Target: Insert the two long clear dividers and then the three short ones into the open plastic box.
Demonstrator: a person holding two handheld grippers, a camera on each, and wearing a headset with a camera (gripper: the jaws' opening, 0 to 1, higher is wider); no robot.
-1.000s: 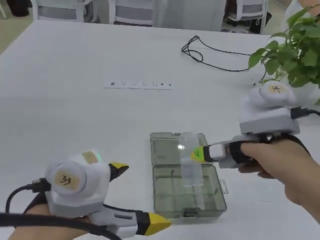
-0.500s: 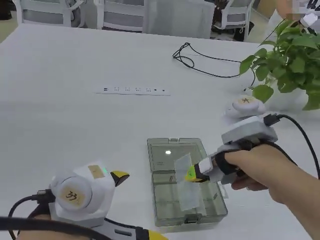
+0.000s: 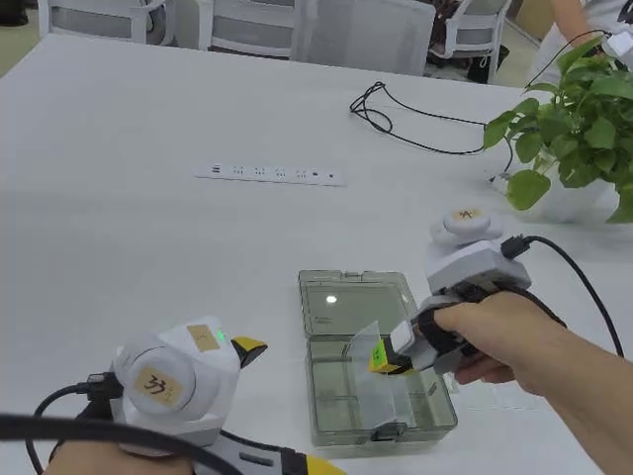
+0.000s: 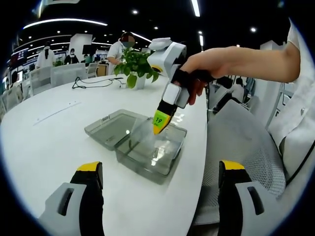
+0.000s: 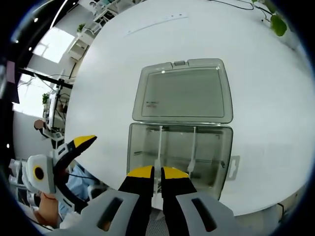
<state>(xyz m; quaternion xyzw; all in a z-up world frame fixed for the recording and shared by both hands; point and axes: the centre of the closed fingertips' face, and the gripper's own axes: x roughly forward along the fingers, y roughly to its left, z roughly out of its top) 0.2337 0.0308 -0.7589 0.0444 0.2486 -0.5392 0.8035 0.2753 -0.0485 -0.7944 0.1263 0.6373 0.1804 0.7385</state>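
The open plastic box [image 3: 326, 396] lies near the table's front edge, its lid [image 3: 351, 297] folded back flat. My right gripper [image 3: 380, 358] is shut on a clear divider [image 3: 381, 391], which stands tilted inside the box base. In the right gripper view the jaws [image 5: 157, 172] pinch the thin divider [image 5: 158, 147] edge-on, and a second divider [image 5: 193, 147] stands in the base [image 5: 142, 147] beside it. My left gripper [image 3: 285, 406] hovers open left of the box, nothing between its jaws. The left gripper view has its open jaws [image 4: 160, 169] facing the box [image 4: 152, 157] and the right gripper [image 4: 160, 120].
A white power strip [image 3: 269, 174] lies mid-table. A black cable [image 3: 396, 109] loops at the back right. A potted plant [image 3: 584, 119] stands at the right edge. Chairs line the far side.
My right gripper has lowered the divider from above the lid's hinge down into the box base and toward the front. The left gripper stays open at the lower left.
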